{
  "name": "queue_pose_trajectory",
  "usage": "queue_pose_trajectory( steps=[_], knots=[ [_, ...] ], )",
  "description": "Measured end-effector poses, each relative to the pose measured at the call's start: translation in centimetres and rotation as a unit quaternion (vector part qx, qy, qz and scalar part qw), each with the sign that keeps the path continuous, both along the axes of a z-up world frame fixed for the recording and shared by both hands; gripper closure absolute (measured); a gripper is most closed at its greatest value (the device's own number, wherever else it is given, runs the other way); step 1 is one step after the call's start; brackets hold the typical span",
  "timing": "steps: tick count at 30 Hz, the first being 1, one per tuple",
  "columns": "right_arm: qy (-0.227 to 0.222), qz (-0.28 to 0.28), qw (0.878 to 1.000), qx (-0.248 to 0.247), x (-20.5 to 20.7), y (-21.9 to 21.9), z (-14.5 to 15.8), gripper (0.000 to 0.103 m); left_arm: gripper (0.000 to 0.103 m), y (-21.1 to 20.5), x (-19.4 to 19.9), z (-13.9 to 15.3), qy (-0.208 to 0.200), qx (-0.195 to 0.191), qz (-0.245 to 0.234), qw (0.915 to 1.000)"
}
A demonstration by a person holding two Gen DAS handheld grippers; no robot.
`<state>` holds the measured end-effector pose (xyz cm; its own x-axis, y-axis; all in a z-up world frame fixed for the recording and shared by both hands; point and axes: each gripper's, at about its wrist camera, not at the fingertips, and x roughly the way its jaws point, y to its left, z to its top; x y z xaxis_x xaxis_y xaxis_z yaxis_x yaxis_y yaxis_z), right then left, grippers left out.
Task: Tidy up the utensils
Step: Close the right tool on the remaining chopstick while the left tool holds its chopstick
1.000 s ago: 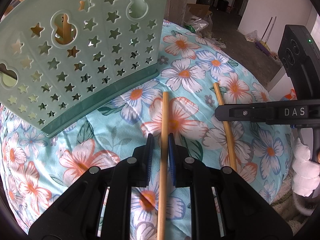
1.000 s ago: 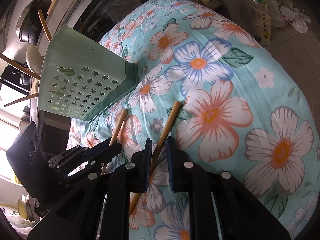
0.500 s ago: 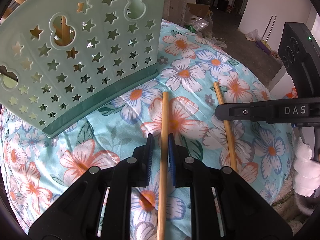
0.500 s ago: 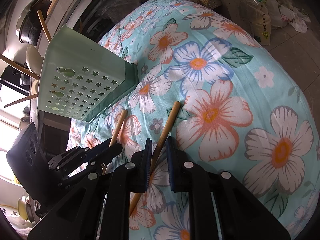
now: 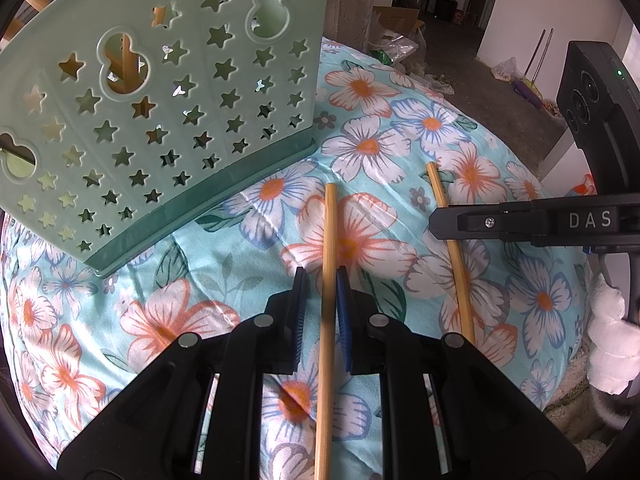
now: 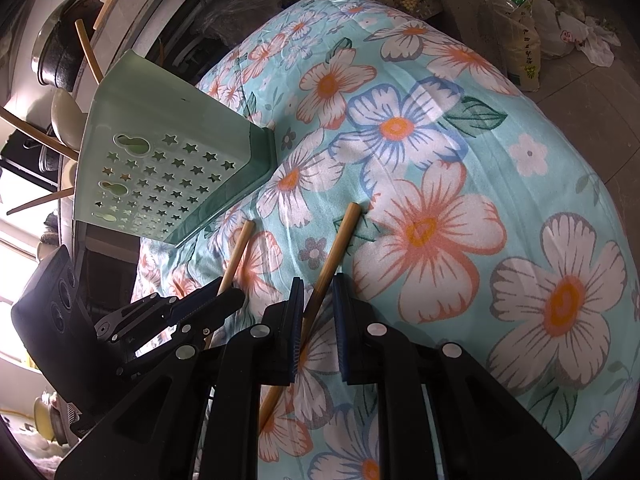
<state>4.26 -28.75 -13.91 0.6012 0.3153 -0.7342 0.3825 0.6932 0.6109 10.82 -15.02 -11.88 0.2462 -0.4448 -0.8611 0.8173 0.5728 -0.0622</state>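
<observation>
On the flowered cloth (image 5: 240,264), just beside the green star-cut holder (image 5: 160,128), I have my left gripper (image 5: 320,292) and right gripper (image 6: 316,300) each clamped on a bamboo chopstick (image 5: 329,264) (image 6: 334,248), so I should lift both level, then tip them upright into it.

Before you, two chopsticks lie side by side on the cloth-covered tabletop (image 5: 540,300): the left chopstick (image 5: 329,240), the right chopstick (image 5: 450,240). The perforated basket (image 5: 160,120) stands behind them, leftward.
</observation>
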Motion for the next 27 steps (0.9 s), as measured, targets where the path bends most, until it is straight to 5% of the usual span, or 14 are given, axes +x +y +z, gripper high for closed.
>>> queue_pose_trajectory(
  steps=[27],
  knots=[
    [-0.041, -0.020, 0.999, -0.022, -1.5, -0.7, 2.6, 0.091, 0.090, -0.2, -0.1, 0.1, -0.014, 0.004, 0.004, 0.9999]
  ],
)
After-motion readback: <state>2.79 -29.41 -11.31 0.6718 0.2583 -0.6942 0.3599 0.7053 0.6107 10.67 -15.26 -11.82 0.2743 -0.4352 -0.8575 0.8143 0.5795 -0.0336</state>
